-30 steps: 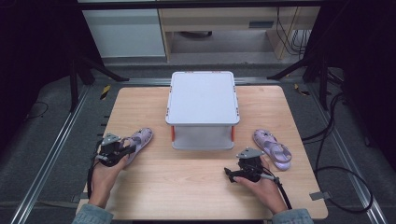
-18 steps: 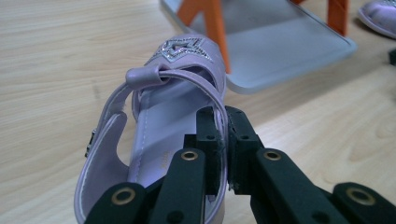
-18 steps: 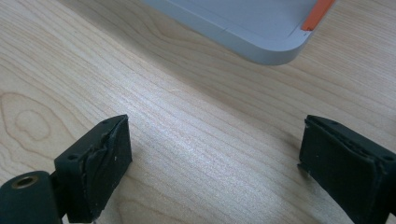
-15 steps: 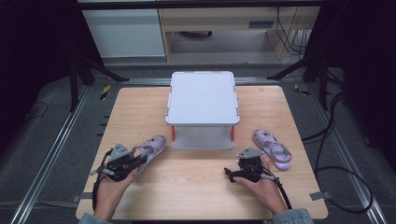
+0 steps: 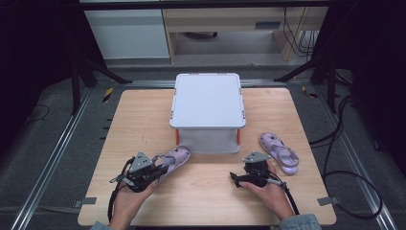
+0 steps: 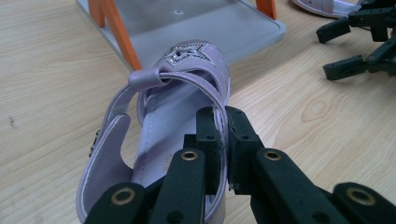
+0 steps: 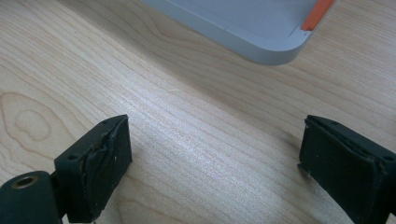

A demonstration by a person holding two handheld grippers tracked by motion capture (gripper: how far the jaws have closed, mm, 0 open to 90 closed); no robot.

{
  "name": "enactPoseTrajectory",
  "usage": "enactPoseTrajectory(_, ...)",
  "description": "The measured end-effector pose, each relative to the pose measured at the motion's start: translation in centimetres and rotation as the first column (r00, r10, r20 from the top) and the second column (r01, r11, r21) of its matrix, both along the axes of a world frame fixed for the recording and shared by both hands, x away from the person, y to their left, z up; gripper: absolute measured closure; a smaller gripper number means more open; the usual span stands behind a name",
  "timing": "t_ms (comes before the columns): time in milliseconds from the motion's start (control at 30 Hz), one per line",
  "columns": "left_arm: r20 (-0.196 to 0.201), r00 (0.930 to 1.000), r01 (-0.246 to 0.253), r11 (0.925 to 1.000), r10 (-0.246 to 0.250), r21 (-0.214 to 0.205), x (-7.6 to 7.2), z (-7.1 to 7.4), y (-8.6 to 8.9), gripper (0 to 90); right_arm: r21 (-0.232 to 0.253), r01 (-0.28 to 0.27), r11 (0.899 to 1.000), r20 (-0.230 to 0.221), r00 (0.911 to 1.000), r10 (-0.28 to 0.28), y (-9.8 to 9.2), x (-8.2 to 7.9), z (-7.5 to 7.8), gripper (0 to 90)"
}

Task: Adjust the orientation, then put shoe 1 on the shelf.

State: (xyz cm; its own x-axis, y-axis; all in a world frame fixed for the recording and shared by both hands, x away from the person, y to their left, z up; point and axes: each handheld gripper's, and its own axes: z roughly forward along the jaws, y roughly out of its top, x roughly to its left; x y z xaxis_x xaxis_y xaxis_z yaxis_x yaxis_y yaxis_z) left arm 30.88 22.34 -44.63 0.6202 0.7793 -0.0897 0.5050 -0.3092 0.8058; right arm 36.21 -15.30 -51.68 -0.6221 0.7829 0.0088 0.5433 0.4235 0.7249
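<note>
Sandals were what the scene turned on, two lilac ones, though the largest thing was the wooden table point(image 5: 143, 115), and on it a grey two-level rack point(image 5: 207, 99) with orange posts, taken here as the landmark. One sandal point(image 5: 173, 158) lay at the rack's front left corner, its toe pointing at the lower shelf point(image 6: 210, 28) and nearly touching its edge, its long axis running from the left gripper point(image 6: 223, 140) toward the rack. The other sandal point(image 5: 279, 152) lay to the rack's front right, just beyond the right gripper point(image 5: 253, 170), its length slanting away from the rack.

The left gripper was clamped on the first sandal's side wall, jaws nearly together with the thin lilac rim pinched between them, heel end nearest the hand. A push along that axis would likely slide the toe onto the lower shelf. The right gripper point(image 7: 210, 163) sat over bare wood in front of the rack's right corner, jaws spread wide and holding nothing.
</note>
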Motion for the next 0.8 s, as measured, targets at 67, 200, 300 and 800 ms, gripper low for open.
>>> enactPoseTrajectory(67,-0.001,1.0000,0.009,1.0000,-0.009,-0.002,-0.2,0.0,-0.4,84.8,0.000,0.000,1.000,0.000,1.0000,0.000,0.0,0.0,0.0,9.3)
enactPoseTrajectory(200,-0.002,0.9998,0.021,0.9998,-0.021,-0.002,-0.3,-0.1,-0.9,84.8,0.000,0.000,1.000,0.000,1.0000,0.000,0.0,0.0,0.0,9.3)
enactPoseTrajectory(300,-0.006,0.9993,0.038,0.9993,-0.038,0.000,-0.5,-0.2,-1.5,84.8,0.000,0.000,1.000,0.000,1.0000,0.000,0.0,0.0,0.0,9.3)
enactPoseTrajectory(800,-0.020,0.9942,0.106,0.9940,-0.106,0.023,-1.0,-0.9,-4.4,84.7,0.000,0.000,1.000,0.000,1.0000,0.000,0.0,0.0,0.0,9.3)
